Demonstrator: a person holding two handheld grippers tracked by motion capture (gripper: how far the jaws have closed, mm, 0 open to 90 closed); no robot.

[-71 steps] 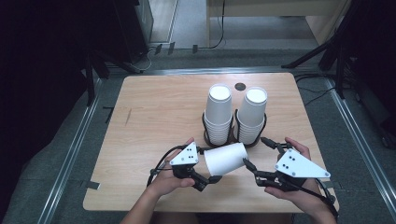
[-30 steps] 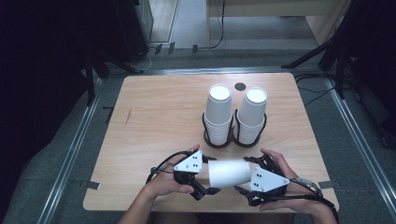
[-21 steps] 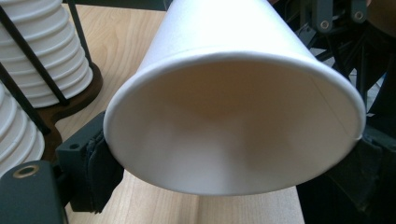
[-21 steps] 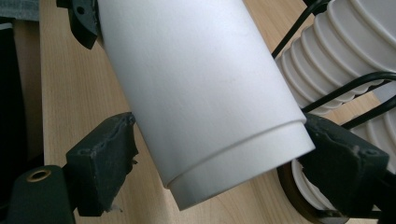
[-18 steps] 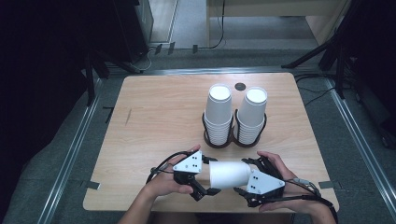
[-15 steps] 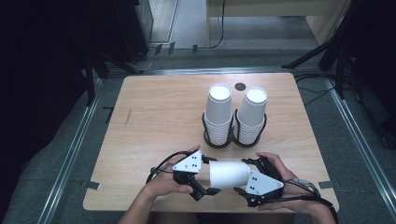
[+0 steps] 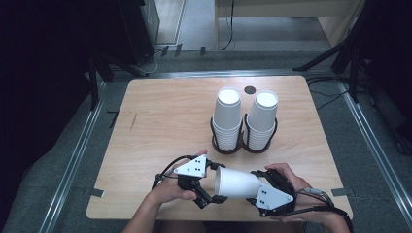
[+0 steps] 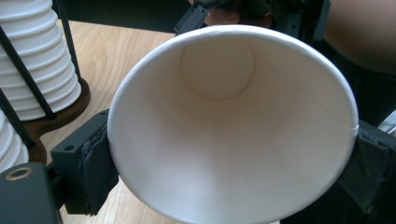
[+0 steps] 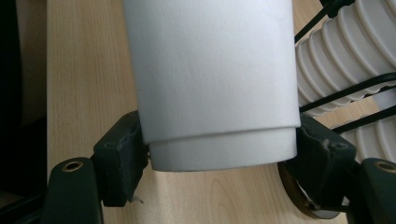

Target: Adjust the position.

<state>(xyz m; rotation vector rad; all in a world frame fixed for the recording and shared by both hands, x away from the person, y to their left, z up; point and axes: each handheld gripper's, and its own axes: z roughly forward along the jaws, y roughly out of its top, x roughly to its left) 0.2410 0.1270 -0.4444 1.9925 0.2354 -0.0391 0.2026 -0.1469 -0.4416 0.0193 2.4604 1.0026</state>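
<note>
A single white paper cup (image 7: pixel 236 182) lies on its side, held in the air just above the near edge of the wooden surface (image 7: pixel 160 121), between the two grippers.

Left gripper (image 7: pixel 206 187): jaws pinch the cup at its open rim. In the left gripper view the rim (image 8: pixel 233 126) is seen mouth-on, with a pad touching it on each side and the round bottom visible deep inside. The rim looks slightly oval under the squeeze.

Right gripper (image 7: pixel 257 187): jaws have just been closing, with the cup between them. They now pinch the cup at its bottom end. In the right gripper view both pads press against the narrow base band (image 9: pixel 224 151), one on each side, and the cup wall rises away from the camera.

Cup axis runs roughly left to right in the high view, mouth toward the left gripper, base toward the right gripper. A hand wraps each gripper body, forearms entering from the near edge.

Behind the held cup, near the middle of the surface, two stacks of white cups (image 7: pixel 245 121) stand upside down side by side in a dark wire holder (image 7: pixel 243 145) with round bases. The stacks are apart from the held cup. A small dark disc (image 7: pixel 249 90) lies on the surface just beyond the stacks.
</note>
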